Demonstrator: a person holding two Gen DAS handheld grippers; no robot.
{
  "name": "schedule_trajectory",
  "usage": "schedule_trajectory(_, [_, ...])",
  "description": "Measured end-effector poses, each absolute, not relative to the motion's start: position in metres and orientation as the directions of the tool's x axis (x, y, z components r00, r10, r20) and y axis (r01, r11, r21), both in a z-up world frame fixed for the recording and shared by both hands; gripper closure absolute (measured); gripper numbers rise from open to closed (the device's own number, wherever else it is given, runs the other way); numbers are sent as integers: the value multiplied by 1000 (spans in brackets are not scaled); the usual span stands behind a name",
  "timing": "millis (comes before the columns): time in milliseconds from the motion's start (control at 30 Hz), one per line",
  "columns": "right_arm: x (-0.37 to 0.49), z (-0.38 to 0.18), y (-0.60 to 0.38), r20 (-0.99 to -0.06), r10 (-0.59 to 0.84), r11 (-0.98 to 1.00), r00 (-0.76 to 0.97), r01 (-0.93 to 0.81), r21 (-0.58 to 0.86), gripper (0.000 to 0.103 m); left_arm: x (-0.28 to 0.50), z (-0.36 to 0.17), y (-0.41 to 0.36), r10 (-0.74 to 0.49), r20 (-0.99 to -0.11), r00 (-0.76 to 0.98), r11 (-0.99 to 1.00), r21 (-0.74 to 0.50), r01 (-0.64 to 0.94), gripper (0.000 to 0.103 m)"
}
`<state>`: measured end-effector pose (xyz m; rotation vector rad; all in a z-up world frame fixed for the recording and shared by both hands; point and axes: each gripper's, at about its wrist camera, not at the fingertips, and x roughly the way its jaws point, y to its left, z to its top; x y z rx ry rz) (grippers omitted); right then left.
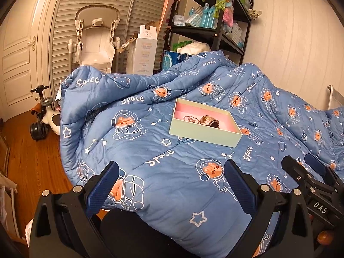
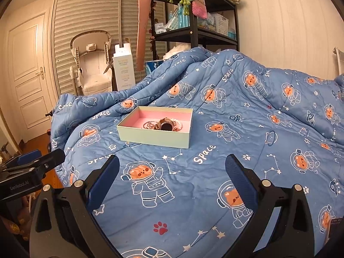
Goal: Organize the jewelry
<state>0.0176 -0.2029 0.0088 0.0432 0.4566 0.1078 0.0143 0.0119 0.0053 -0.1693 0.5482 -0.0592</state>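
Both grippers low at the near edge of a bed, above a blue quilt (image 2: 215,129) printed with space bears. Left gripper (image 1: 172,185) spread wide, blue-padded fingers (image 1: 103,191) far apart, nothing between them but quilt. Right gripper (image 2: 172,180) likewise gaping wide and holding nothing; also visible at the near right of the left wrist view (image 1: 309,172), though with its spread not readable from there. Left tool in turn at the near left of the right wrist view (image 2: 34,161). Farther off, in the middle of the quilt, a shallow pale green box (image 2: 154,136) with a pink lining, lidless, lying flat. Inside it, toward its right half, a heap of jewelry (image 2: 163,125): a rose-gold watch with a dark round face, thin rings or bangles just to its left, a pale beaded bracelet touching its right side. Box well apart from both grippers. Beyond the bed on the far left, a white door (image 2: 28,71), slatted closet panels, a folded baby chair (image 2: 92,64) and a tall white carton (image 2: 124,68); far centre, a black shelf rack (image 2: 193,32) with bottles, baskets and a hanging green plush frog.
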Motion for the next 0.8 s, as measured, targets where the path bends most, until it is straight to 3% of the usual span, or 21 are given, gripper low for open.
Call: schedule_trajectory(800, [18,7,-203,-448,104,994,888,-81,72,6,16,1,11,-110,-528,842,984,-179,17,7])
